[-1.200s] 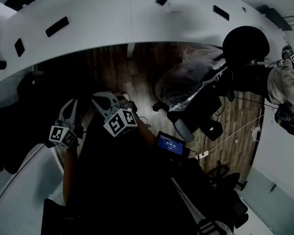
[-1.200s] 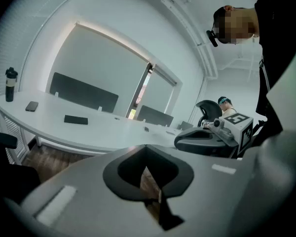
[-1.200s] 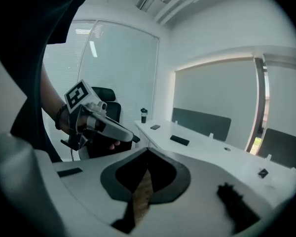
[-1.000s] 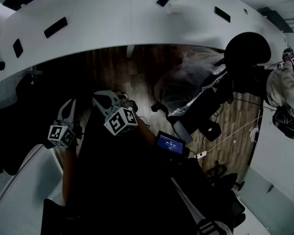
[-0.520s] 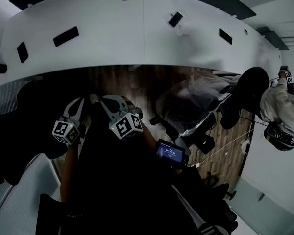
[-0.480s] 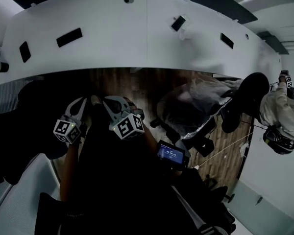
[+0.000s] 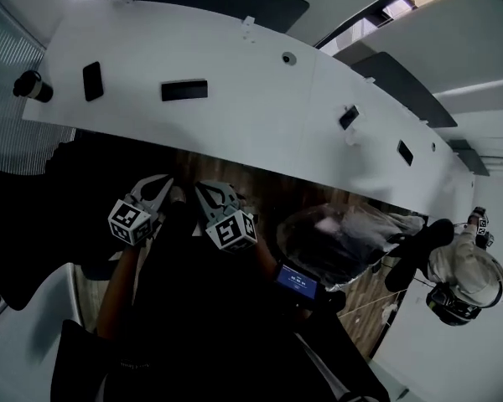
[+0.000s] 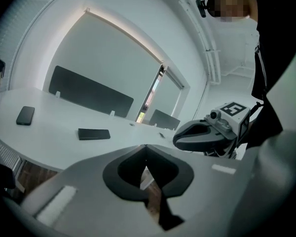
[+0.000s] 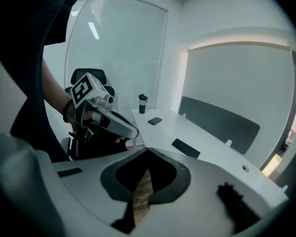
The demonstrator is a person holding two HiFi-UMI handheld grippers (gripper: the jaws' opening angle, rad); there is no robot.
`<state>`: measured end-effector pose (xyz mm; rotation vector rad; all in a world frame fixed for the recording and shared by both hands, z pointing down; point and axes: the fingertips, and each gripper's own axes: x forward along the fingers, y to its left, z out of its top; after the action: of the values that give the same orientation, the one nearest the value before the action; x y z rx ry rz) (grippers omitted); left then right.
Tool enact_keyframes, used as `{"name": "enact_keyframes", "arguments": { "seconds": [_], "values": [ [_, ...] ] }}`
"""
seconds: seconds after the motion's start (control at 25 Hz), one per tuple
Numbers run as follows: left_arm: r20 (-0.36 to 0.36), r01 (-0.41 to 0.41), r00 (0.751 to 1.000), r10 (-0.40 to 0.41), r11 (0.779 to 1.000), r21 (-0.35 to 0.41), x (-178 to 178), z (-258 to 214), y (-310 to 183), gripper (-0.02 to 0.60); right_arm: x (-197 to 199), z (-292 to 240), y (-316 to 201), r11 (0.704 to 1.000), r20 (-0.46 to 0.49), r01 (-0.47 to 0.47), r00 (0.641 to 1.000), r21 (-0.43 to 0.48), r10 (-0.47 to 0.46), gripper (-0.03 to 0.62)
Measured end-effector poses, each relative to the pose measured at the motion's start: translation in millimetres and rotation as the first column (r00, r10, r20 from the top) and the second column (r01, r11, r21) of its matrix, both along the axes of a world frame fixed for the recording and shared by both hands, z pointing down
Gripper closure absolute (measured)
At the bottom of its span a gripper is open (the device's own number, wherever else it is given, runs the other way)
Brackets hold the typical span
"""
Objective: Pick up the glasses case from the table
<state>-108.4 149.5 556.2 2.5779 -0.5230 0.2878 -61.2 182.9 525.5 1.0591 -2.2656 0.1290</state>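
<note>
On the long white table [image 7: 260, 115] lies a flat black oblong, seemingly the glasses case [image 7: 184, 90], also in the left gripper view [image 8: 93, 134] and the right gripper view [image 9: 185, 148]. My left gripper [image 7: 165, 179] and right gripper [image 7: 200, 185] hang side by side below the table's near edge, well short of the case. Each gripper's jaws are shut with nothing between them. The left gripper view shows its own closed tips [image 8: 146, 147] with the right gripper [image 8: 207, 135] beside them. The right gripper view has its own tips [image 9: 148, 151] and the left gripper [image 9: 113, 125].
A black bottle [image 7: 32, 85] and a black phone [image 7: 93, 80] sit left of the case. Smaller dark items [image 7: 349, 117] lie further right on the table. A plastic-covered chair [image 7: 335, 233] and another person [image 7: 457, 275] are at the right, over wooden floor.
Both grippers have moved forward together toward the table's edge, still shut. The head view has tilted up, so the table's top with the case, phone and bottle now shows.
</note>
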Motion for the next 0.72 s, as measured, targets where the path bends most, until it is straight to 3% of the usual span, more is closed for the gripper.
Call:
{"name": "enact_keyframes", "arguments": {
  "seconds": [0.36, 0.72],
  "values": [
    [0.045, 0.058, 0.997, -0.057, 0.998, -0.025, -79.9, 25.8, -66.0, 0.575, -51.9, 10.5, -66.4, 0.996, -0.015, 0.086, 0.996, -0.031, -0.086, 0.586],
    [0.057, 0.149, 0.988, -0.145, 0.987, -0.063, -76.3, 27.7, -118.1, 0.575, -38.8, 41.5, -123.6, 0.989, -0.013, 0.117, 0.993, -0.095, -0.119, 0.586]
  ]
}}
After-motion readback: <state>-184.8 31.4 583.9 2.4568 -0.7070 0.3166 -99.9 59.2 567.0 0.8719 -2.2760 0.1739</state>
